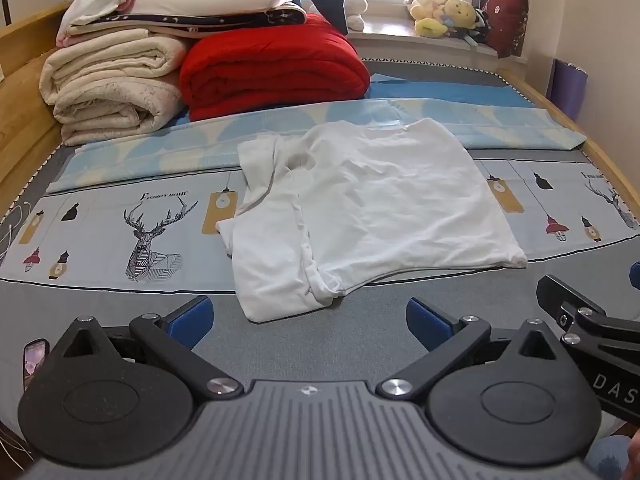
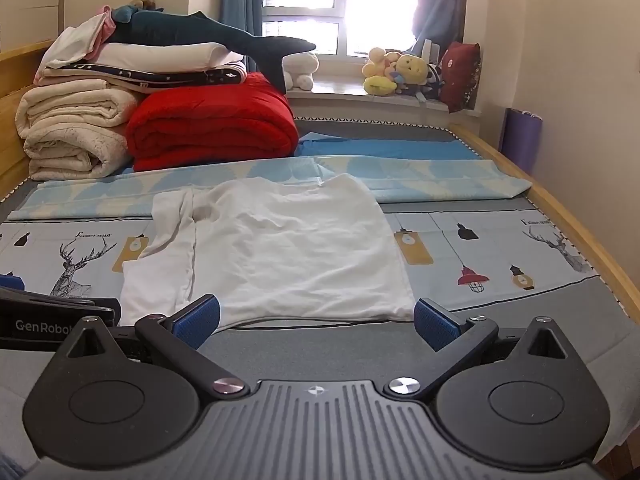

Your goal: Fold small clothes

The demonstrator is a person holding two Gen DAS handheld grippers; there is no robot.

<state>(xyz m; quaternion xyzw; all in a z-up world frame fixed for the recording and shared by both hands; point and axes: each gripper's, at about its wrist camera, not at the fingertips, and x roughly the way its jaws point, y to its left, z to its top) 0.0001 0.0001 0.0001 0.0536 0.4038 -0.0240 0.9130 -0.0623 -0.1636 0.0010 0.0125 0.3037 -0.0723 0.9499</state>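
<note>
Both pairs of jaws stand released, blue pads spread wide with nothing between them. The left gripper [image 1: 309, 317] tilts down over the grey edge of the bed [image 1: 320, 344], the near hem of the crumpled white cotton T-shirt [image 1: 360, 208] just ahead at twelve o'clock. The right gripper [image 2: 316, 318] points lower-level, the shirt's hem lying just beyond its pads. In the right view the neighbouring tool at nine o'clock reads "GenRobot"; in the left view the other at three o'clock shows "DAS". The printed pale bedsheet [image 1: 100, 220] with a line-drawn deer reads "Fashion Home". At eleven o'clock sit a folded red quilt [image 1: 272, 68] and rolled cream blankets [image 1: 108, 88].
</note>
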